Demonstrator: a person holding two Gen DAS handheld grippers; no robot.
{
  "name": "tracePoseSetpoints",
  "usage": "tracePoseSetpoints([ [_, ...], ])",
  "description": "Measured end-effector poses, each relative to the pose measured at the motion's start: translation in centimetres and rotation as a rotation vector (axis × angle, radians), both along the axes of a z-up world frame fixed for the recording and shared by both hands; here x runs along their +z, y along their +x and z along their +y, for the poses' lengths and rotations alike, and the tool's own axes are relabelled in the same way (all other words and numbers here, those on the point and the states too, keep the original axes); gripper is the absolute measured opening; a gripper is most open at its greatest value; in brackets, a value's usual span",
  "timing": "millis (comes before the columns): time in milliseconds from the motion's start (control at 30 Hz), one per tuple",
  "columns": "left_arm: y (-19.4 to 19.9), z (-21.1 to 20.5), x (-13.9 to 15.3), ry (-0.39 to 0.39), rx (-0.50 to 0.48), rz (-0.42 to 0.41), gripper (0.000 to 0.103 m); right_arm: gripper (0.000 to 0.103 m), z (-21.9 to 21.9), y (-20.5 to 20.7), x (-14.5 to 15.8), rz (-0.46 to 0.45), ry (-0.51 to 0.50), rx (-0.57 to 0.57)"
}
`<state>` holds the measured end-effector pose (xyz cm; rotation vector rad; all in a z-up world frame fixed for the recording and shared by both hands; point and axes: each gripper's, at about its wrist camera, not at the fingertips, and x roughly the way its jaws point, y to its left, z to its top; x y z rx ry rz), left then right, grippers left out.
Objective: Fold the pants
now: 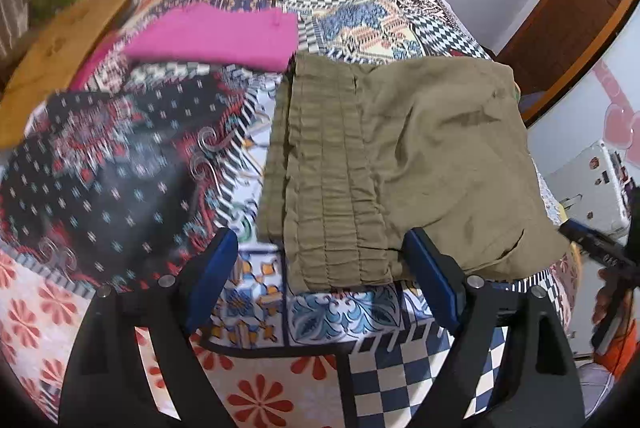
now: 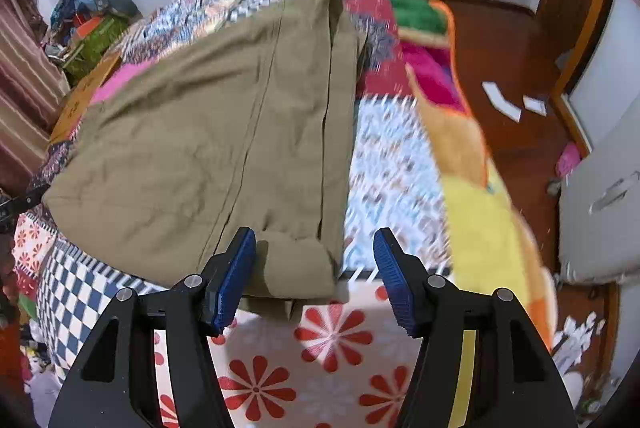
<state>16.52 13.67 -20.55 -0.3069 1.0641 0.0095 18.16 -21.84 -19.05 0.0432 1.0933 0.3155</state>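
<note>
A: Start with the biggest thing. What's under everything?

B: A bed covered by a patchwork quilt (image 1: 320, 316), busy with checks and red flowers. On it lie the olive-khaki pants (image 2: 200, 132), already doubled over, legs stacked and running away toward the far edge. The gathered elastic waistband (image 1: 332, 188) is at the near end in the left wrist view, and a folded pink garment (image 1: 216, 36) sits just beyond it.

A: And the 2 grippers?

B: The left gripper (image 1: 324, 276) stands wide apart over the near waistband corner, its pads beside the cloth, not pressing it. The right gripper (image 2: 316, 276) is also spread, with the near hem corner of the pants lying between its fingers but not pinched. Neither holds anything.

A: So how should the next fold go?

B: I'd judge both corners need taking together. Slide each lower finger under all the layers, close fully, then lift evenly and carry the near edge across, keeping the 2 hands level so the stacked legs don't skew. The loose hem layers could slip apart if only the top one is caught.
</note>
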Motion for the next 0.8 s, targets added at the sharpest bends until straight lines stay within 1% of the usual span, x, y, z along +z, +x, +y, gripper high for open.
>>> tracePoseSetpoints([
  [67, -0.3, 0.1, -0.2, -0.022, 0.009, 0.0, 0.086, 0.057, 0.1, -0.3, -0.8, 0.03, 0.019, -0.003],
  [133, -0.9, 0.3, 0.0, -0.042, 0.015, -0.011, 0.086, 0.057, 0.0, -0.6, -0.9, 0.03, 0.028, -0.011],
  [200, -1.5, 0.6, 0.3, -0.045, 0.022, -0.022, 0.086, 0.053, -0.3, -0.8, -0.8, 0.032, 0.05, -0.016],
  [267, -2.4, 1.0, 0.6, -0.03, 0.039, -0.032, 0.086, 0.046, -0.5, -0.9, -0.8, 0.036, 0.076, -0.014],
  [433, -4.2, 2.0, 0.0, -0.047, 0.048, -0.024, 0.086, 0.045, 0.1, -1.3, -0.8, 0.014, 0.045, -0.007],
  [533, -4.5, 1.4, -0.8, -0.02, 0.025, -0.005, 0.083, 0.045, 0.2, -1.4, -0.7, 0.011, 0.039, -0.008],
  [600, -4.1, 0.9, -1.3, -0.002, 0.008, 0.002, 0.075, 0.045, 0.1, -1.3, -0.8, 0.014, 0.047, -0.012],
  [633, -3.8, 0.6, -1.4, 0.007, -0.002, 0.0, 0.072, 0.045, 0.0, -1.3, -0.8, 0.015, 0.05, -0.014],
  [700, -3.1, 0.0, -1.5, 0.027, -0.016, -0.016, 0.061, 0.045, 0.0, -1.3, -0.8, 0.016, 0.055, -0.019],
  [733, -2.7, -0.2, -1.5, 0.038, -0.02, -0.024, 0.059, 0.045, 0.1, -1.4, -0.8, 0.017, 0.055, -0.02],
  [767, -2.3, -0.5, -1.5, 0.054, -0.027, -0.035, 0.055, 0.045, 0.1, -1.4, -0.8, 0.017, 0.055, -0.021],
  [800, -1.9, -0.8, -1.4, 0.079, -0.036, -0.047, 0.048, 0.045, 0.1, -1.4, -0.8, 0.017, 0.054, -0.023],
])
